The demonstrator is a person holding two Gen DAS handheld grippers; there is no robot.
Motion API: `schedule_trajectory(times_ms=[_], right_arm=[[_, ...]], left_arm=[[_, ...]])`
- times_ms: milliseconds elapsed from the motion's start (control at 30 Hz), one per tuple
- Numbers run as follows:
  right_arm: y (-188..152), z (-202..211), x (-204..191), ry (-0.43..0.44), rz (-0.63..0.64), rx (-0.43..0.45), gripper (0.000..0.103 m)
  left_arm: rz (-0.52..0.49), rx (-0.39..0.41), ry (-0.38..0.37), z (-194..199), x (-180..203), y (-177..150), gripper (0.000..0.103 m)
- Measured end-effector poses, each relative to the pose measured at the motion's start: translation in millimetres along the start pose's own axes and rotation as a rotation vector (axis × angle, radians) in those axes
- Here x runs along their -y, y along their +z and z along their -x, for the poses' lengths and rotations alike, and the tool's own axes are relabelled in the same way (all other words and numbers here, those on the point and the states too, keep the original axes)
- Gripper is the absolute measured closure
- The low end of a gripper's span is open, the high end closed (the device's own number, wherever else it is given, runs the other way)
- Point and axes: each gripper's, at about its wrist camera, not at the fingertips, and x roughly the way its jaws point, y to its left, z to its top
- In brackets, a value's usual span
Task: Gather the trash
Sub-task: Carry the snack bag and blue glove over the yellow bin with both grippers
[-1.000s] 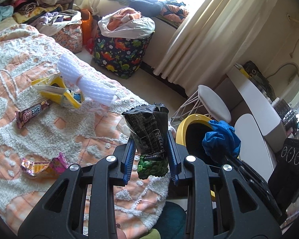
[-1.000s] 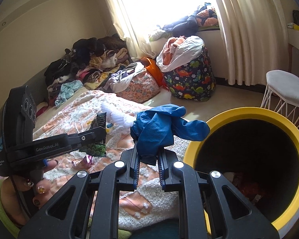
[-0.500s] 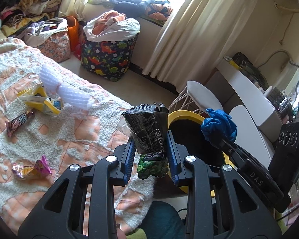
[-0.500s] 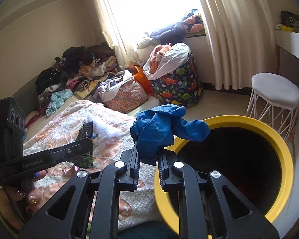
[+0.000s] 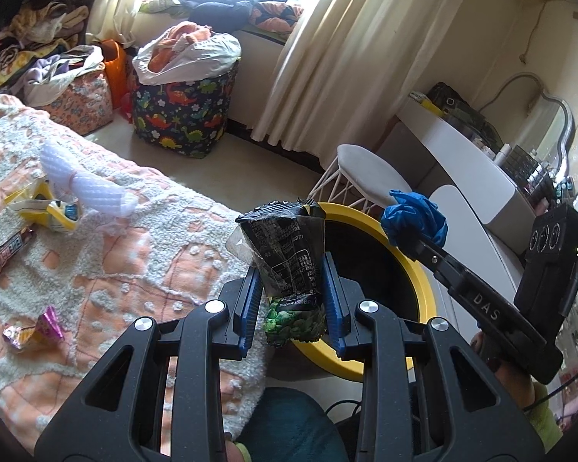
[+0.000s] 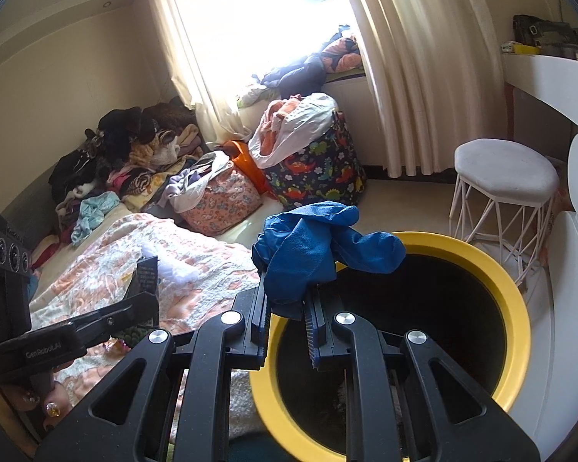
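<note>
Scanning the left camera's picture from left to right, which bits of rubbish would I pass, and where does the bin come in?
Brown candy bar → pink foil wrapper → yellow packet → white foam sleeve → black-and-green snack bag in the left tongs → yellow bin → blue glove.

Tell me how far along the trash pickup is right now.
Midway. In hand: the left gripper clamps a snack bag, the right gripper a blue glove, both near the yellow bin. Left on the bedspread: yellow wrapper, white mesh, candy bar, pink wrapper.
</note>
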Motion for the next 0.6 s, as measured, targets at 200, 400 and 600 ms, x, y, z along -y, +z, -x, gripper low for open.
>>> schedule_trajectory(times_ms=[200, 400, 600], right_arm=[[2.1, 4.9, 15.8, -0.022, -0.035, 0.013, 0.088], [3.0, 4.4, 29.5, -0.037, -0.068, 0.012, 0.088], [1.5, 4.3, 44.2, -0.058, -0.097, 0.007, 0.088]], left_arm=[[-0.028, -0.014, -0.016, -6.2, 11.9, -2.4, 0.08], [-0.058, -0.035, -0.029, -16.1, 26.1, -6.2, 0.08], [-0.094, -0.062, -0.043, -27.7, 40.2, -11.6, 0.08]])
